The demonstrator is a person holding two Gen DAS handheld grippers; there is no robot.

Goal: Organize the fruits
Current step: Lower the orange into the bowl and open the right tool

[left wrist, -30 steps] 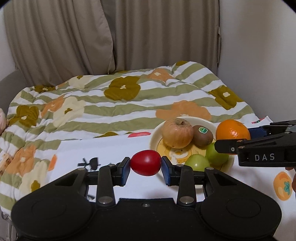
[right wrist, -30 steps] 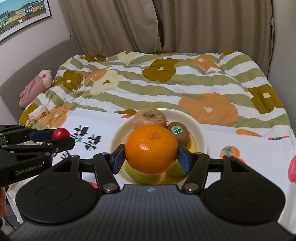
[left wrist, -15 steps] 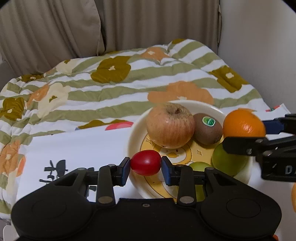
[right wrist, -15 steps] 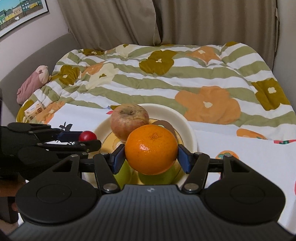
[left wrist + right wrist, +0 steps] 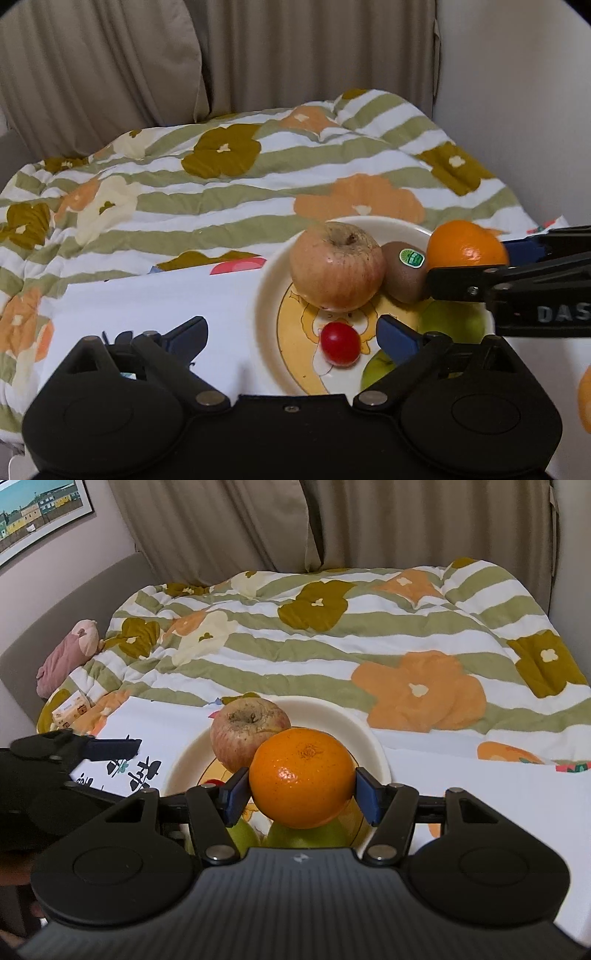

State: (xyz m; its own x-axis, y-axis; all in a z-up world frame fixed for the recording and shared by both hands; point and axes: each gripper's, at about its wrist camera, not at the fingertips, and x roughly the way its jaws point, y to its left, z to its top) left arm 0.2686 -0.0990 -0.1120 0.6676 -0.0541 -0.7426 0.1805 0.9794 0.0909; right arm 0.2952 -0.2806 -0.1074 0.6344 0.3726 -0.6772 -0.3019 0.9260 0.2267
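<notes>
Left wrist view: left tongs [image 5: 291,334] w/ jaws spread wide, having just been opening; small red tomato [image 5: 340,349] lies loose between them, touching neither pad, on the plate [image 5: 266,295] floor over the cartoon print. Tomato is slightly oval, long axis roughly left-right across the frame, tipped down a bit to the right; stem end can't be made out. Just behind it sits the apple [image 5: 337,266], upright-ish, stem hollow up & leaning toward the far side. Kiwi [image 5: 403,272] touches the apple's right side, green sticker facing cam, long axis tilted up-left to down-right. Two green fruits [image 5: 452,320] at the plate's right & front, partly hidden by tongs. Right tongs [image 5: 476,266] come in from the right edge, clamped on the orange [image 5: 466,244], held above the plate's right rim. Right wrist view: right tongs [image 5: 302,790] w/ both blue pads pressed on the orange's [image 5: 301,777] sides, its navel end facing up toward cam, round so no clear long axis. It hangs over the plate [image 5: 371,738], above the green fruits [image 5: 306,835], apple [image 5: 248,738] just behind-left. Left tongs' far finger [image 5: 110,748] at the left over the white printed cloth [image 5: 498,794], which lies on the bed's striped flower quilt [image 5: 369,635]. No desk seen; plate rests on the cloth.
</notes>
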